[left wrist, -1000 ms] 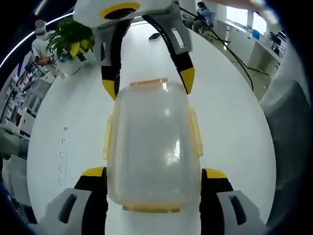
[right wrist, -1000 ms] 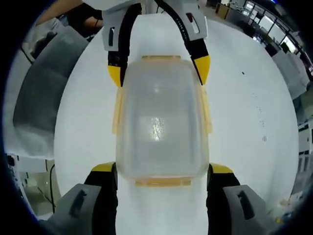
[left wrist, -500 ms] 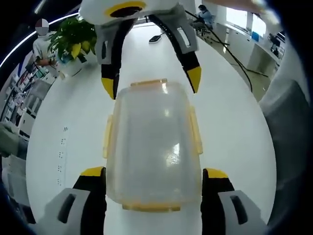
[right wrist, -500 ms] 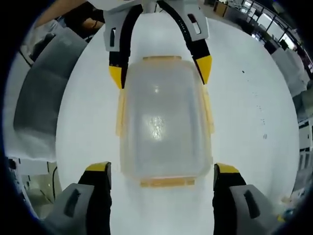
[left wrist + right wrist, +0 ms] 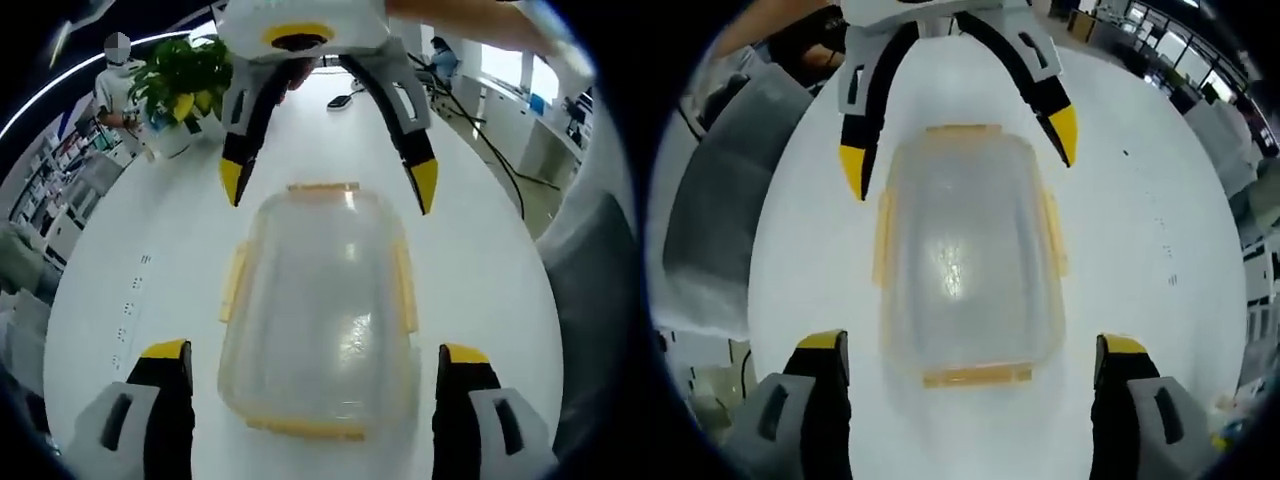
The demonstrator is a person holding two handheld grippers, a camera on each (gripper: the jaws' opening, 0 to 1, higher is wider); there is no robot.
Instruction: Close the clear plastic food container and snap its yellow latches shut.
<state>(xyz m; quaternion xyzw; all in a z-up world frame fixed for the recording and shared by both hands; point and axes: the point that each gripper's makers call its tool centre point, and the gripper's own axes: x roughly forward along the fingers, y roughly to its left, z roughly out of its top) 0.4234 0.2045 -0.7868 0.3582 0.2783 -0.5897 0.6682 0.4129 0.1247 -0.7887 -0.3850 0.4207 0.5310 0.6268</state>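
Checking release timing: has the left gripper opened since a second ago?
Yes. The left gripper has spread open: its tips hugged the container sides before, and now white table shows between each tip and the container.

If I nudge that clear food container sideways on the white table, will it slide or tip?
The container looks empty and thin-walled, so probably light. It sits low and wide on the smooth table, so likely slides rather than tips.

One container (image 5: 322, 310), four latches (image 5: 233, 283), two tongs (image 5: 316, 365)
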